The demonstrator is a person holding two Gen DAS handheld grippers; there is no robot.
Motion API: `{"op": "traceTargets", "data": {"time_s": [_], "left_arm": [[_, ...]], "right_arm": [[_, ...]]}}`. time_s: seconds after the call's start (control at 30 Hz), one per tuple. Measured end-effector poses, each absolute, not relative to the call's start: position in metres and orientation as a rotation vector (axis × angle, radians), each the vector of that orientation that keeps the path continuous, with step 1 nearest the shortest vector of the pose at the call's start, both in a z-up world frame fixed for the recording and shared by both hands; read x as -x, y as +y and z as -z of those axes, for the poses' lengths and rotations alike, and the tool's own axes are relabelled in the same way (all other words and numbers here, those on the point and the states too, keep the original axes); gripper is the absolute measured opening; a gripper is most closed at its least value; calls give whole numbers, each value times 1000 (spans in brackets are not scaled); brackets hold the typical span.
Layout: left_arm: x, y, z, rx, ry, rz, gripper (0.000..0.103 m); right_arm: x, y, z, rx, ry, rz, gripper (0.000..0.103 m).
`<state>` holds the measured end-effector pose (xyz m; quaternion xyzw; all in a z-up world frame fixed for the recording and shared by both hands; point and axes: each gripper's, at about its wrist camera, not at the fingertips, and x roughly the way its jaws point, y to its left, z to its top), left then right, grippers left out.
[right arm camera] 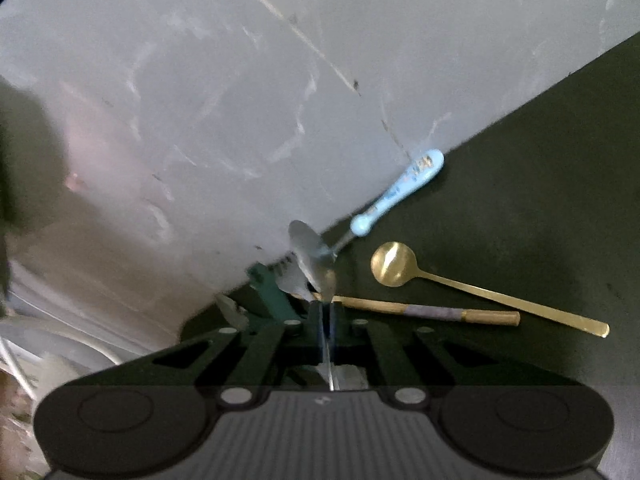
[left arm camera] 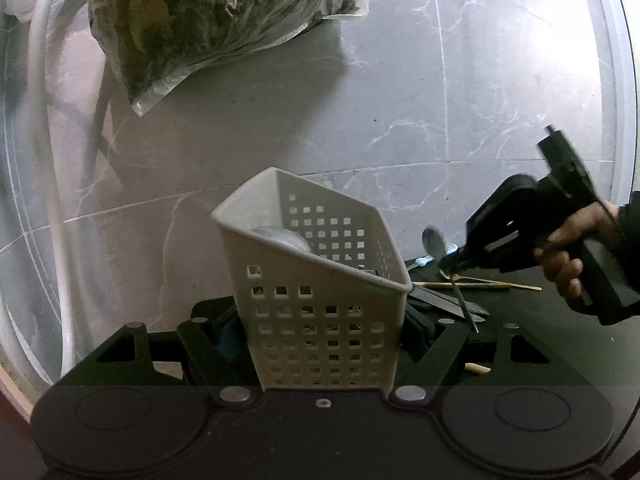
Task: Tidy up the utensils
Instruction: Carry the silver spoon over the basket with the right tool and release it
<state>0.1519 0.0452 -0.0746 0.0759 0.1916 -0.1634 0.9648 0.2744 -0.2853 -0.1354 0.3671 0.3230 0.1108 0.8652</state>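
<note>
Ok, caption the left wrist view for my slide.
Left gripper holds white basket; right gripper lifts silver spoon.

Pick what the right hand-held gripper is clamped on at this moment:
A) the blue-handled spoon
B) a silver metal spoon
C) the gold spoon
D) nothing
B: the right hand-held gripper has its jaws shut on the thin handle of the silver metal spoon, whose bowl sticks out ahead, while the gold spoon and the blue-handled spoon lie untouched on the dark table.
</note>
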Motion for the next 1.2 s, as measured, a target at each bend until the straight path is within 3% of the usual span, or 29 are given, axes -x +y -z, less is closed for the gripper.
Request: {"op": "traceTargets", "data": {"time_s": [0.63, 1.13, 1.17, 1.2], "left_arm": [[-150, 63, 73, -178, 381, 473, 77], [-153, 61, 73, -161, 382, 473, 77], [-154, 60, 73, -161, 382, 472, 77], [-154, 59, 72, -161, 383, 470, 77]], "right_arm": [[-189, -205, 10, -592, 113, -496, 1], [-175, -129, 46, -137, 198, -517, 2], [-172, -126, 49, -128, 212, -521, 4], [-170, -126, 50, -122, 219, -525, 14]]}}
